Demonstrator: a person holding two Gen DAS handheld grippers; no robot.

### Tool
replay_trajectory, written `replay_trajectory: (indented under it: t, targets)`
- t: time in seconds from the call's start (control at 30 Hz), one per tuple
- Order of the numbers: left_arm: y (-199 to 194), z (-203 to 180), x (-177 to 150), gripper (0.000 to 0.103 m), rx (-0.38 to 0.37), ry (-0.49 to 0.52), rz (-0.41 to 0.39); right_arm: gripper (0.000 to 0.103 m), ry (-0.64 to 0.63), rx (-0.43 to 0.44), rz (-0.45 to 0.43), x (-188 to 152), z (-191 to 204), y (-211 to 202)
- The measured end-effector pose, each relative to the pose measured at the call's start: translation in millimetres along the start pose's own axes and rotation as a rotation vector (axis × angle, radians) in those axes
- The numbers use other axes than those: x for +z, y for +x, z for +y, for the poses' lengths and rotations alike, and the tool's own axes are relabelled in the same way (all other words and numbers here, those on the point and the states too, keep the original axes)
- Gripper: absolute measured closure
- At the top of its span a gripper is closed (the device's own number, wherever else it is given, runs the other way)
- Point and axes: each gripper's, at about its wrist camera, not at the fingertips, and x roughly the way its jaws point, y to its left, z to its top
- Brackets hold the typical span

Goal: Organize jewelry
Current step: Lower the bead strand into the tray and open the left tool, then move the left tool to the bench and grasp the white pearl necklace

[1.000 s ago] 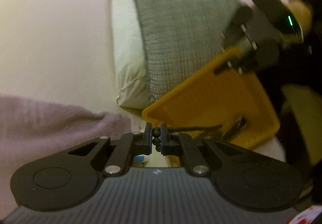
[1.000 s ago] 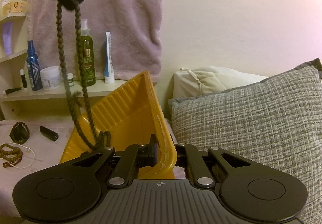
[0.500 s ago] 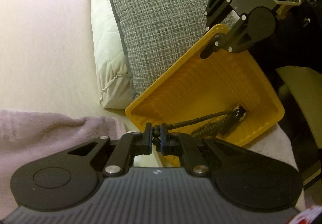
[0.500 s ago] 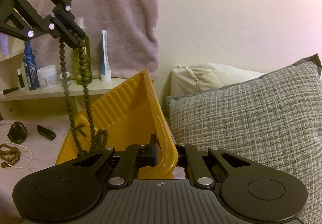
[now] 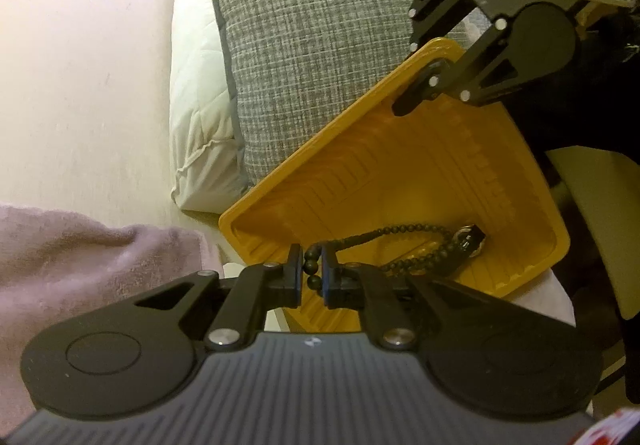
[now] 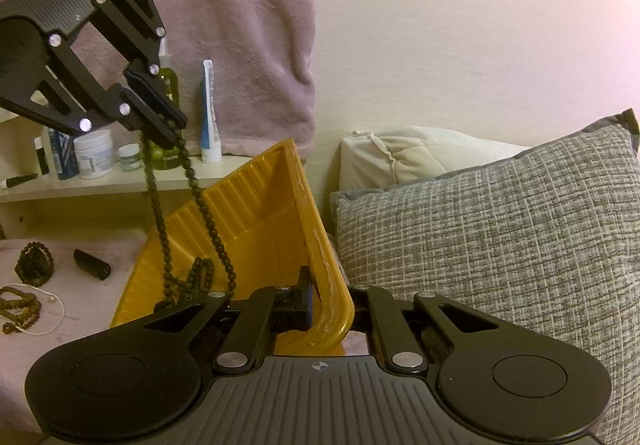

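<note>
My right gripper (image 6: 328, 309) is shut on the near corner rim of a ribbed yellow tray (image 6: 256, 213), holding it tilted up. From the left wrist view this gripper (image 5: 416, 93) clamps the tray (image 5: 400, 165) at its far corner. A dark bead necklace (image 5: 400, 233) sits between the pads of my left gripper (image 5: 311, 271), whose jaws are opening slightly. The beads still hang from the left gripper (image 6: 172, 133). Two strands of the necklace (image 6: 208, 221) run down into the tray, and its lower end lies coiled on the tray floor.
A grey checked pillow (image 6: 480, 237) and a white pillow (image 6: 400, 153) lie right of the tray. A pink towel (image 6: 240, 25) hangs over a shelf with bottles and jars (image 6: 92, 157). On the bed at left are a dark bracelet (image 6: 34, 261), amber beads (image 6: 20, 305) and a black case (image 6: 92, 263).
My left gripper has come down toward the tray with the necklace, so more beads rest on the tray floor. The right gripper and the tray have stayed put.
</note>
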Motion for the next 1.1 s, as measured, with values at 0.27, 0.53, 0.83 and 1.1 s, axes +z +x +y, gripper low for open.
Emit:
replay_trajectory:
  t: [0.27,0.53,0.83,1.1]
  targets:
    - [-14.6,10.6,-4.8,0.092,0.048,-0.068,-0.02,0.095,0.001,0.001,-0.002,-0.2,0.7,-0.3]
    - [-58.1,15.8,-47.0,0.091,0.139,-0.415,-0.097,0.095,0.011,0.005,-0.001,-1.9,-0.3,-0.2]
    - [-93.4,-19.0,-128.9,0.085,0.304,-0.857,-0.031,0.095,0.026,0.01,0.003,-1.2,0.1,-1.3]
    - [-111.1,-72.6,-212.8,0.084,0.474,-1.269,0.106,0.095,0.028,0.006,0.003,-2.2,0.5,-1.4]
